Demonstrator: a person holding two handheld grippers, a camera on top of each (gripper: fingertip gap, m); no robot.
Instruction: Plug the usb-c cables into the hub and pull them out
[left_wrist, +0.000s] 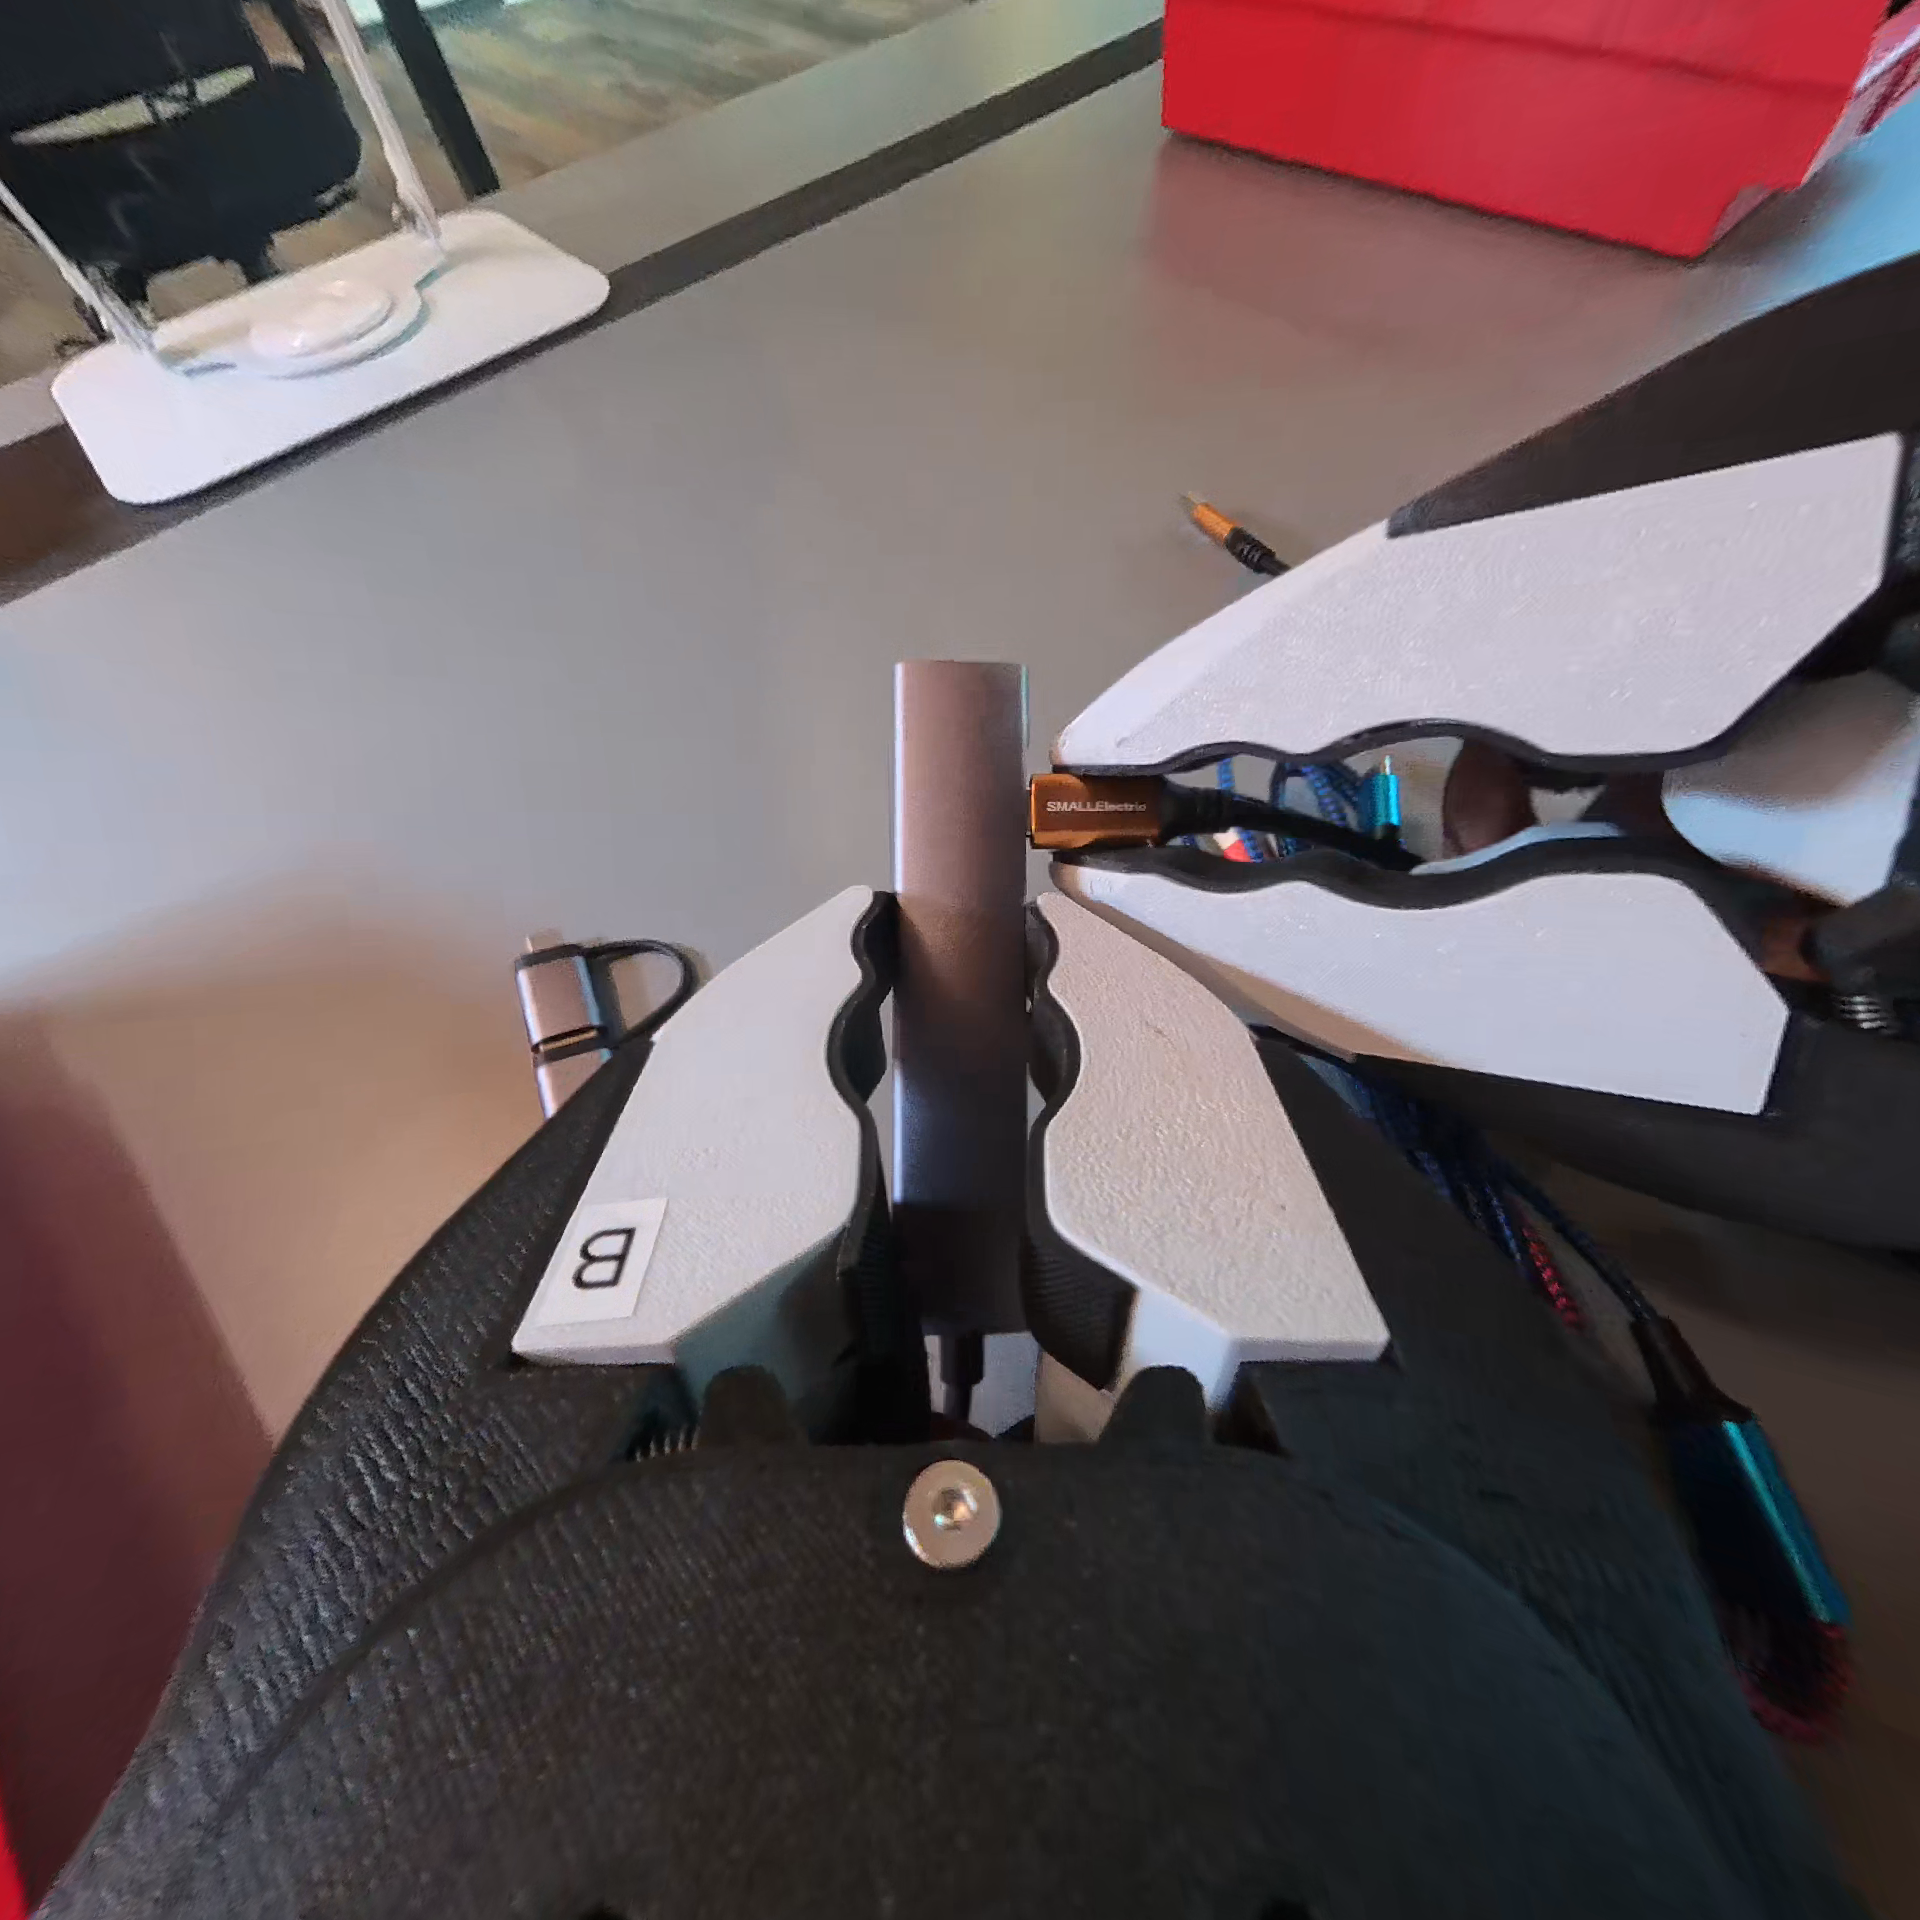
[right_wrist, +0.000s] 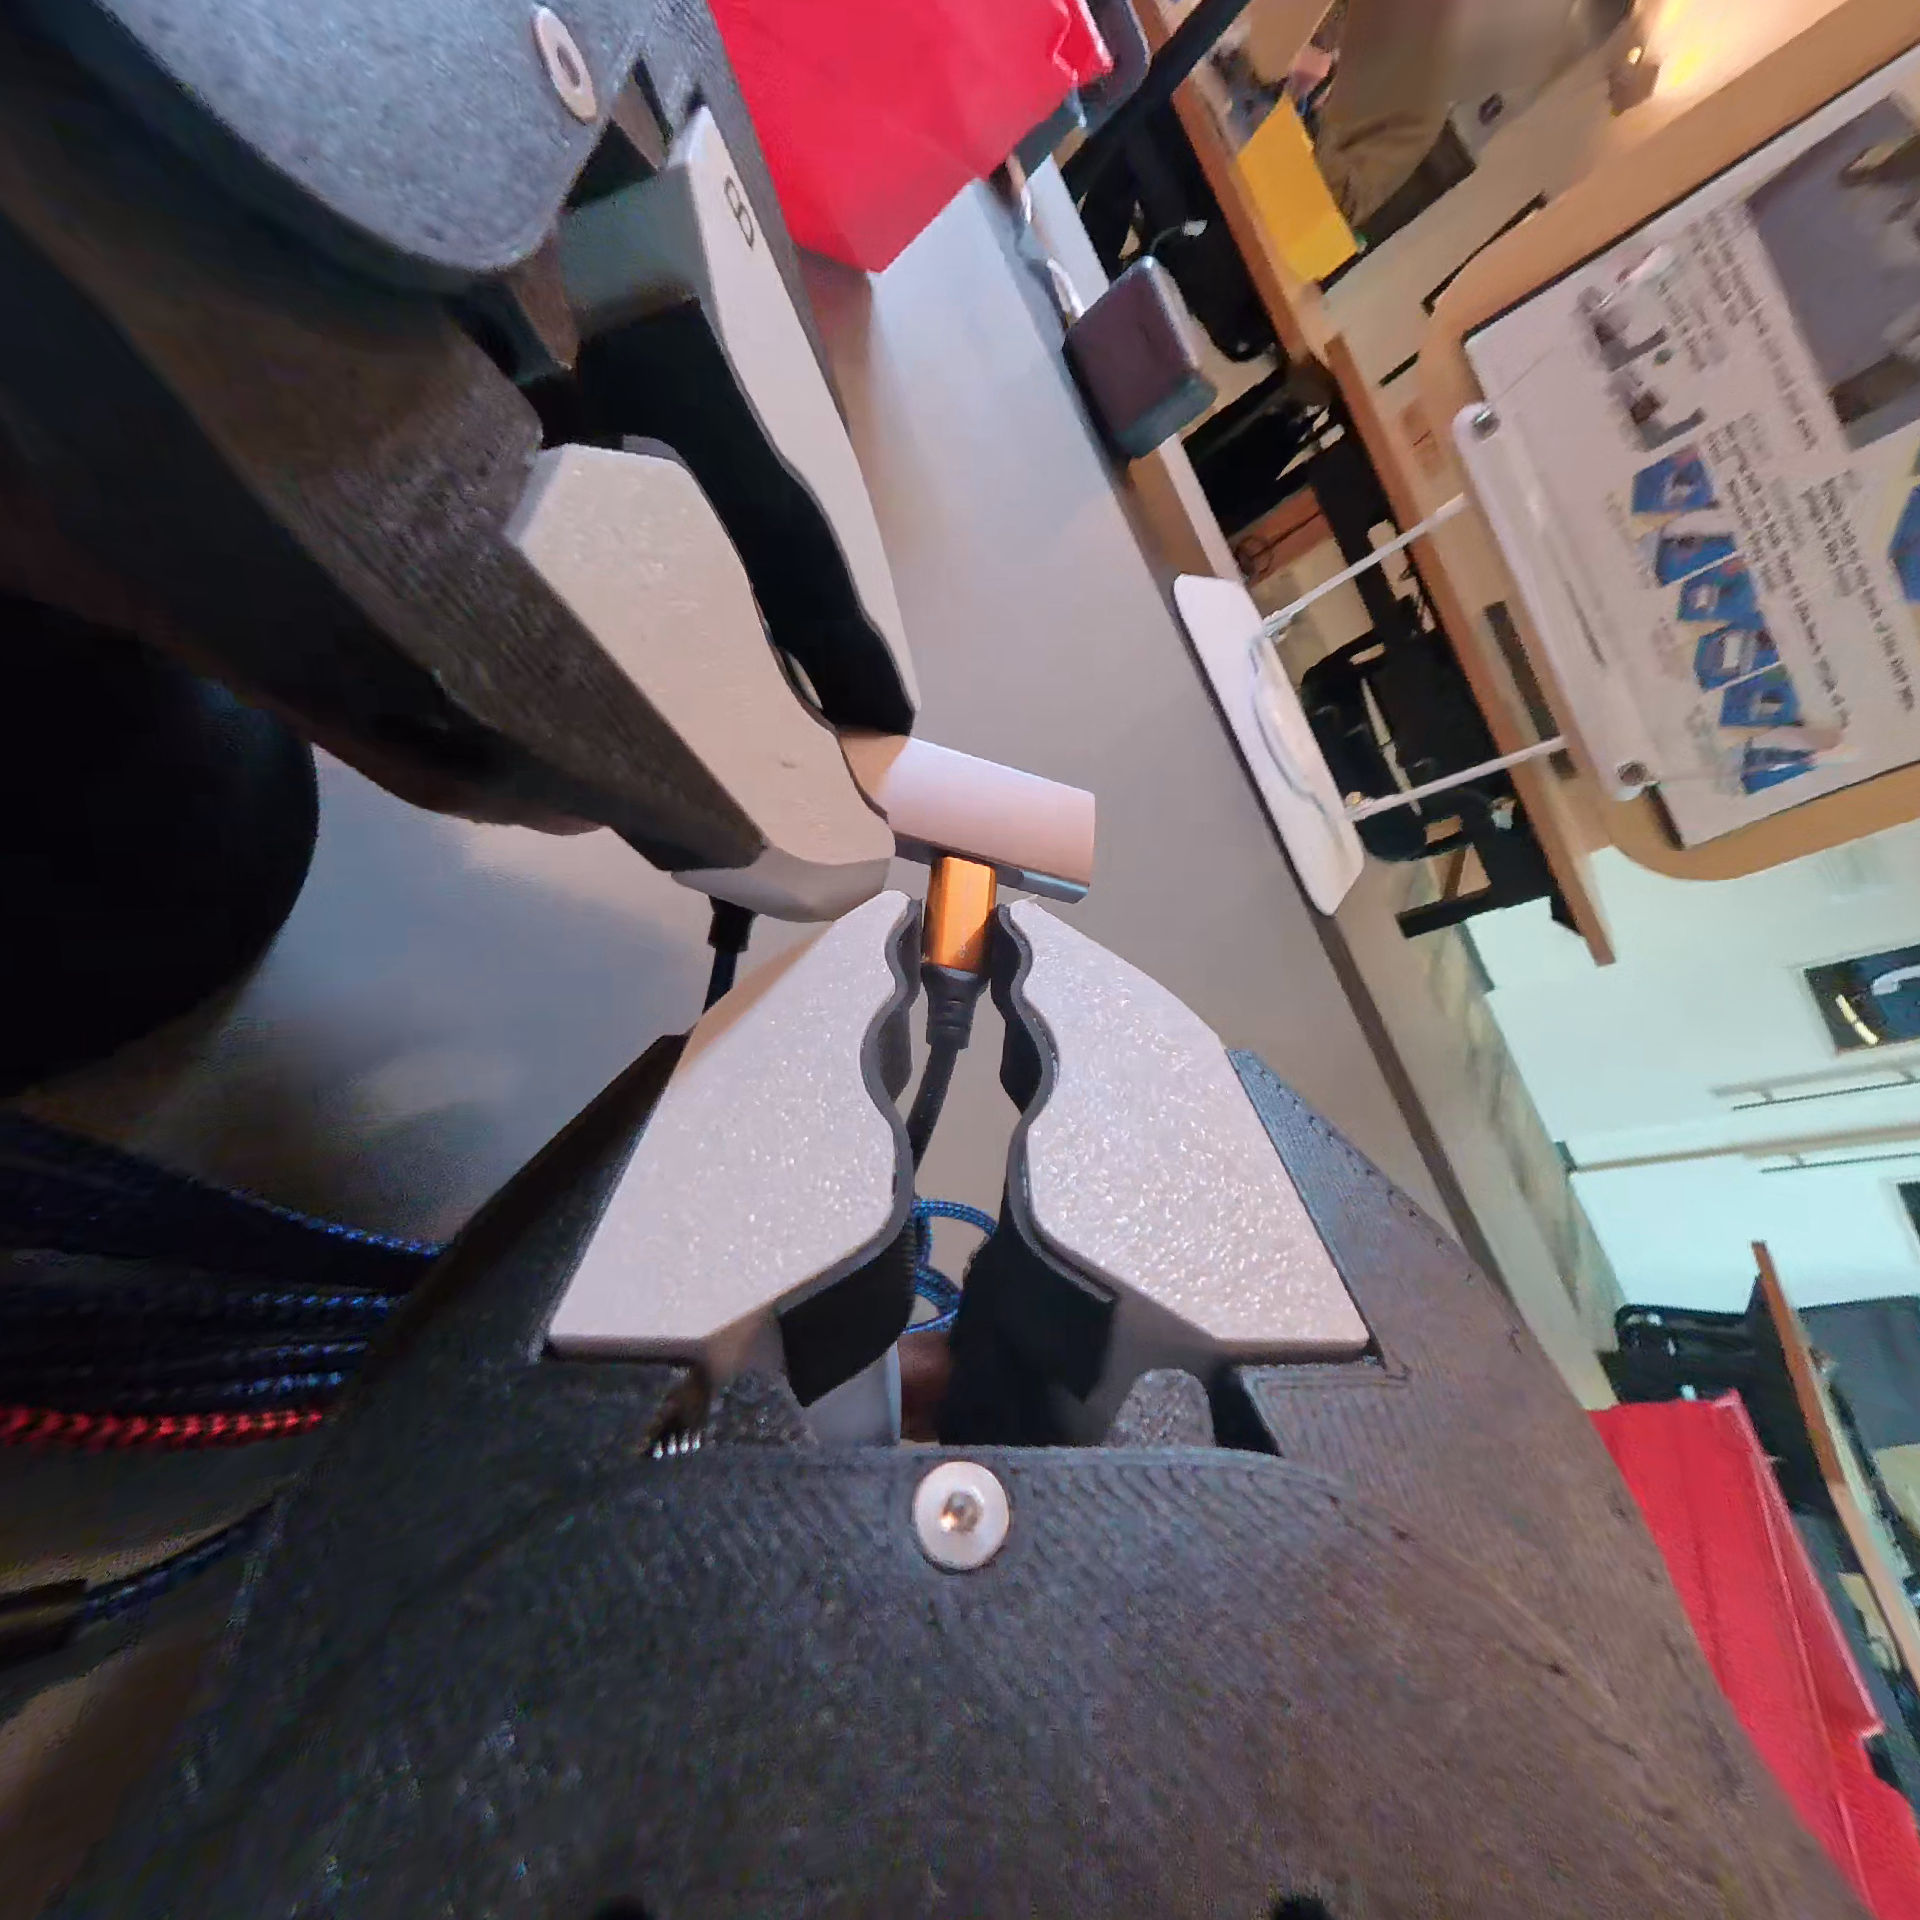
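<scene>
My left gripper (left_wrist: 958, 914) is shut on the grey bar-shaped hub (left_wrist: 958, 790), which sticks out forward between its fingers above the grey table. My right gripper (left_wrist: 1055, 805) comes in from the right and is shut on an orange usb-c plug (left_wrist: 1091, 808) with a black cable; the plug's nose meets the hub's right side. In the right wrist view my right gripper (right_wrist: 958, 920) pinches the orange plug (right_wrist: 958, 909) against the pale hub (right_wrist: 997, 810), held by the left gripper (right_wrist: 883, 790) at upper left. The joint itself is hidden.
The hub's own grey plug and adapter (left_wrist: 566, 1013) lie on the table at the left. Another orange plug (left_wrist: 1221, 525) lies farther back. Blue and red braided cables (left_wrist: 1538, 1247) with a teal plug (left_wrist: 1782, 1517) trail at right. A red box (left_wrist: 1507, 104) and a white stand (left_wrist: 312, 343) sit behind. My two grippers' fingertips are within a few centimetres of each other.
</scene>
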